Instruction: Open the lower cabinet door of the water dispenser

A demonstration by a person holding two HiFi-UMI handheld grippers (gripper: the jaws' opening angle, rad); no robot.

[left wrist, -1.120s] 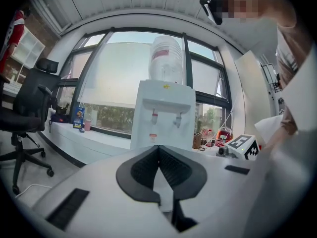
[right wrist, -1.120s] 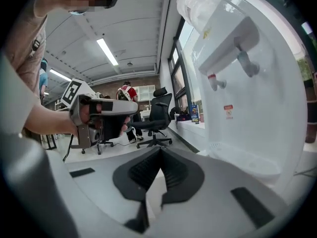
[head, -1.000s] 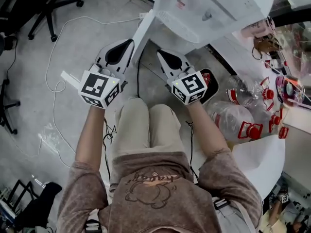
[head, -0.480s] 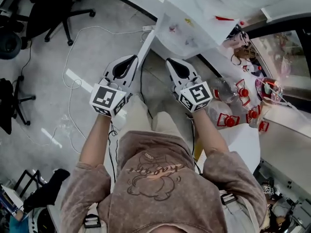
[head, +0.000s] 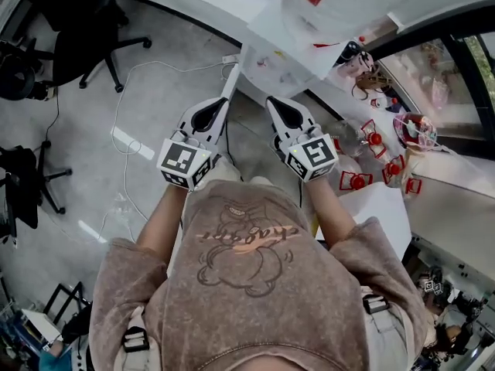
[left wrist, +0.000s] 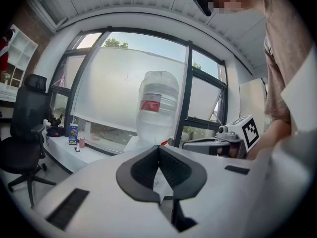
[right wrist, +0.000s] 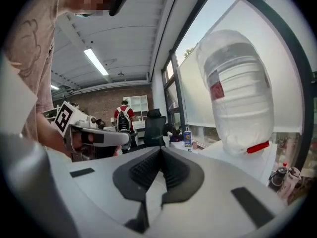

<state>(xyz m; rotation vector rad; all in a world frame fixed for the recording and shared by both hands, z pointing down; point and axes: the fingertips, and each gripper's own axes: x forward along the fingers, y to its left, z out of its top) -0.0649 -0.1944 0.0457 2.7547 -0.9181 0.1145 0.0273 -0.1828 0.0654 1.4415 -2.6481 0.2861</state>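
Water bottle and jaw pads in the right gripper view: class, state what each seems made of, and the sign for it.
Water bottle: probably plastic, smooth and slightly cloudy, because daylight shows through its ribbed wall. Pads: likely black rubber, matte, because they have fine ridges and no shine.

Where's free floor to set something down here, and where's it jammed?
Free: grey floor left of the left gripper, bordered by the white cable and the office chairs. Crowded: right of the water dispenser, where red-capped bottles cluster.
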